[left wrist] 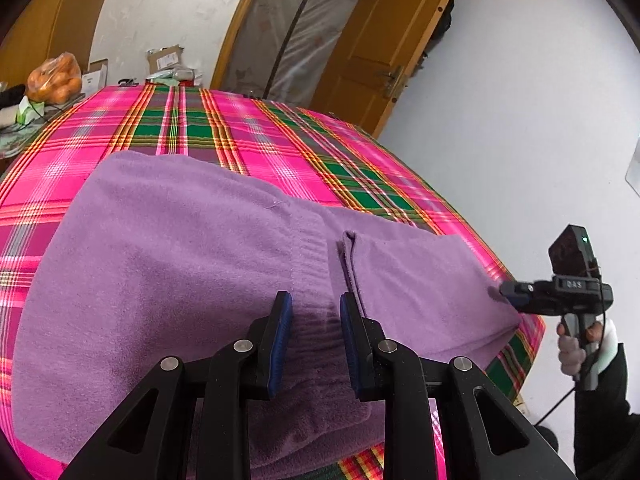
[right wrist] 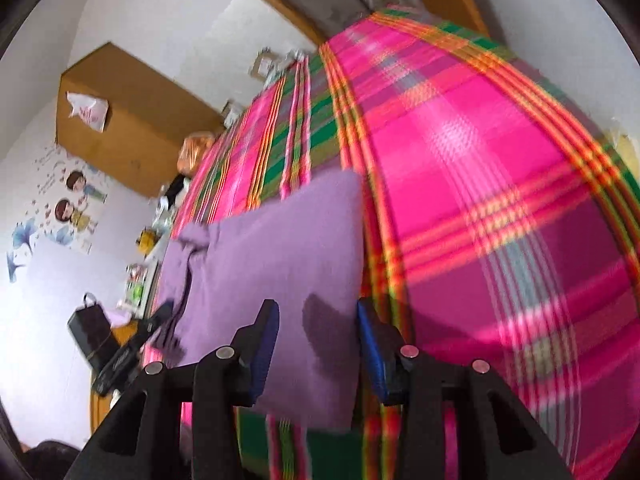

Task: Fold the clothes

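A purple fleece garment (left wrist: pixel 168 240) lies spread on a pink and green plaid bed cover (left wrist: pixel 256 136). My left gripper (left wrist: pixel 315 296) is at its near edge, and the ribbed hem (left wrist: pixel 316 344) fills the gap between the pads, so the gripper is shut on it. A folded flap (left wrist: pixel 420 276) lies to the right. My right gripper (left wrist: pixel 505 293), held by a gloved hand (left wrist: pixel 572 348), points at that flap's right corner. In the right wrist view the right gripper (right wrist: pixel 317 304) stands open over the purple corner (right wrist: pixel 280 248), pads clear of the cloth. The left gripper (right wrist: pixel 162 312) shows at the garment's far end.
A bag of oranges (left wrist: pixel 56 78) and cardboard boxes (left wrist: pixel 166 60) sit at the bed's far left edge. A wooden door (left wrist: pixel 384 40) stands behind. The bed's right edge (left wrist: pixel 532 344) drops to a pale floor. A brown cabinet (right wrist: pixel 120 120) hangs on the wall.
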